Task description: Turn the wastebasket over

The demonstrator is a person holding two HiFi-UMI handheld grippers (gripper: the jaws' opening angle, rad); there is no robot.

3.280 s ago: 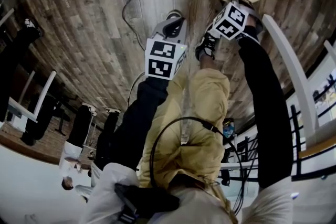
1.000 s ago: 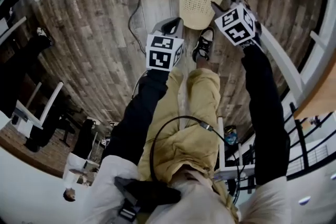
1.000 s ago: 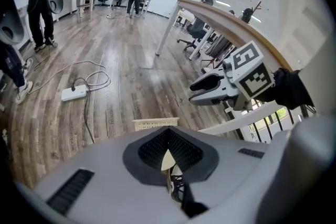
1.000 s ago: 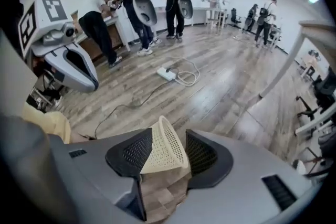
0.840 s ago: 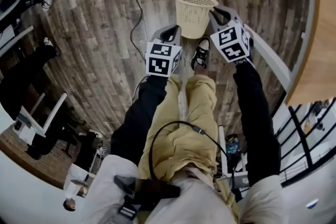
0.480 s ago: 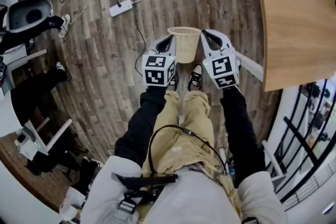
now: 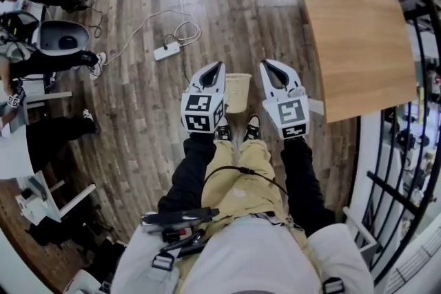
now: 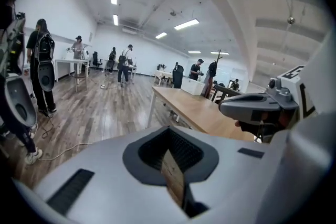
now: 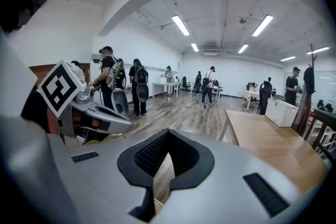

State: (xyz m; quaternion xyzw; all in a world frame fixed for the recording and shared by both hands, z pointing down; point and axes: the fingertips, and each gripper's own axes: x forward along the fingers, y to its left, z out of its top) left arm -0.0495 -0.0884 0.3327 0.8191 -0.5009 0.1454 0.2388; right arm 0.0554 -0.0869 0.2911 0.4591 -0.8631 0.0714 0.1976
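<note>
The wastebasket (image 7: 238, 91) stands upright on the plank floor (image 7: 138, 120), open mouth upward, just ahead of the person's two shoes (image 7: 251, 127) and left of the wooden table (image 7: 344, 24), close to that table's near corner; it is a small pale cream basket with a round rim and latticed walls that taper toward the base; the head view catches it from steeply above, so the rim and one sloping side show, and its bottom cannot be made out; nothing touches it. The left gripper (image 7: 215, 68) and the right gripper (image 7: 269, 67) are held up well above the floor, one on each side of the basket in the head view, each with its marker cube toward the person; in the left gripper view the two jaws meet at their tips with nothing between them, only floor showing through the notch behind; the right gripper view shows the same, jaws together and empty. A white power strip (image 7: 167, 50) with a looped cable lies on the floor farther off to the left; other people stand at desks deeper in the room.
</note>
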